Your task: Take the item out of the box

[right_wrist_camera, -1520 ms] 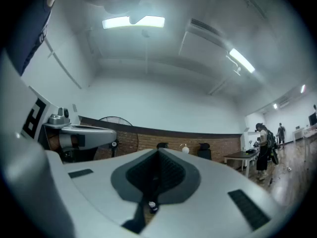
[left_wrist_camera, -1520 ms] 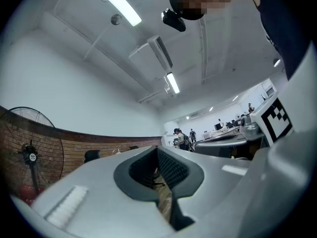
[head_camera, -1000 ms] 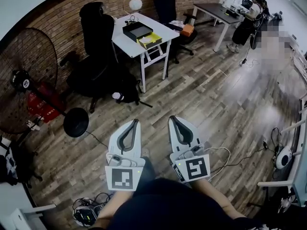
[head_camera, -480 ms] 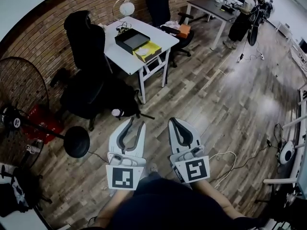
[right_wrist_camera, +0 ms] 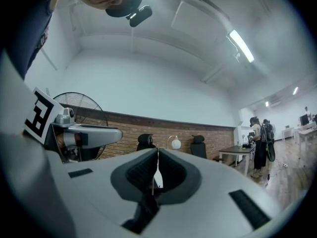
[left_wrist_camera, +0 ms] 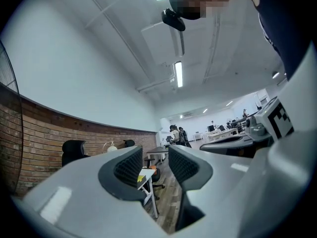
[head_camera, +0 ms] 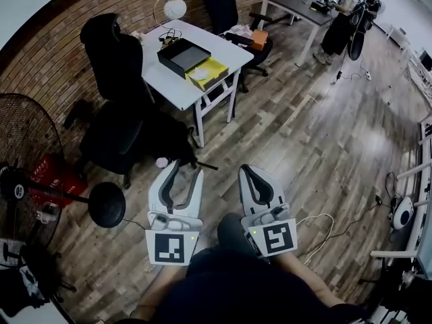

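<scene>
Your left gripper (head_camera: 185, 173) has just been opening its jaws wide, with nothing between them. Your right gripper (head_camera: 250, 171) is closed and empty. The box (head_camera: 182, 54) stands on the table (head_camera: 170, 86), well ahead of both.

Bright, even indoor light throughout. Left gripper view: ceiling strip light (left_wrist_camera: 178, 74) blooms slightly, high above the left gripper (left_wrist_camera: 156, 158) tips. Right gripper view: a second strip (right_wrist_camera: 241, 45) glares up-right of the right gripper (right_wrist_camera: 156, 170). Head view: pale sheen on wood floor (head_camera: 351, 106) far ahead-right of the tongs, and a soft dark shadow under the white desk (head_camera: 177, 86) ahead of the left one. Heavy fisheye in all 3 views: brick wall (head_camera: 61, 52) bows, corners go black. Gripper bodies nearest the lens are soft and out of focus; bkgd is fairly sharp.
</scene>
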Motion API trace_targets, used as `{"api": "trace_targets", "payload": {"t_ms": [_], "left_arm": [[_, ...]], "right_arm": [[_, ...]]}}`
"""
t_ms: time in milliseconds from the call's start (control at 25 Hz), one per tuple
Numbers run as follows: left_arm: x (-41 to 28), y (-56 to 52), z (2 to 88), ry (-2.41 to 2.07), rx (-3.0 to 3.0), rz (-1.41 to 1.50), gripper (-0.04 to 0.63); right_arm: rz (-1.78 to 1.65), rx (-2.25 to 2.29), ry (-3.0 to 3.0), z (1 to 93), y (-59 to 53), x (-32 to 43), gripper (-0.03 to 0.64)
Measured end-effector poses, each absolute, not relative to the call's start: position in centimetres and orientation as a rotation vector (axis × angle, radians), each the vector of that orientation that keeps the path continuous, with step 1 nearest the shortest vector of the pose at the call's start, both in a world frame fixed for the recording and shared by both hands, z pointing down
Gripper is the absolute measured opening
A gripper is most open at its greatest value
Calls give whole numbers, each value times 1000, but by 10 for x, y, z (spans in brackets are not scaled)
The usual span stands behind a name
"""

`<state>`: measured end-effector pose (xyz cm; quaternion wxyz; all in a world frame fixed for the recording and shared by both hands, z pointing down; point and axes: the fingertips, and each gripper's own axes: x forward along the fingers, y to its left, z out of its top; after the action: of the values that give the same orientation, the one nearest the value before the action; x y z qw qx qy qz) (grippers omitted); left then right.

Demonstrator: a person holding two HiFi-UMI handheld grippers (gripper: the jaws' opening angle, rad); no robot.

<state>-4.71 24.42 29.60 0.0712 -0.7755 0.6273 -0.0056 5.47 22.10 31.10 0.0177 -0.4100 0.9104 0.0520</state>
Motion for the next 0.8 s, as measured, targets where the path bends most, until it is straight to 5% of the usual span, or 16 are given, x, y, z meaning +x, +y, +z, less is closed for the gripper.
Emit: {"api": "trace_targets", "payload": {"t_ms": [800], "left_arm": [[-69, 85, 308, 1908, -2338, -3, 169]], "right_arm": [[139, -1234, 2823, 317, 55, 31, 12]]}}
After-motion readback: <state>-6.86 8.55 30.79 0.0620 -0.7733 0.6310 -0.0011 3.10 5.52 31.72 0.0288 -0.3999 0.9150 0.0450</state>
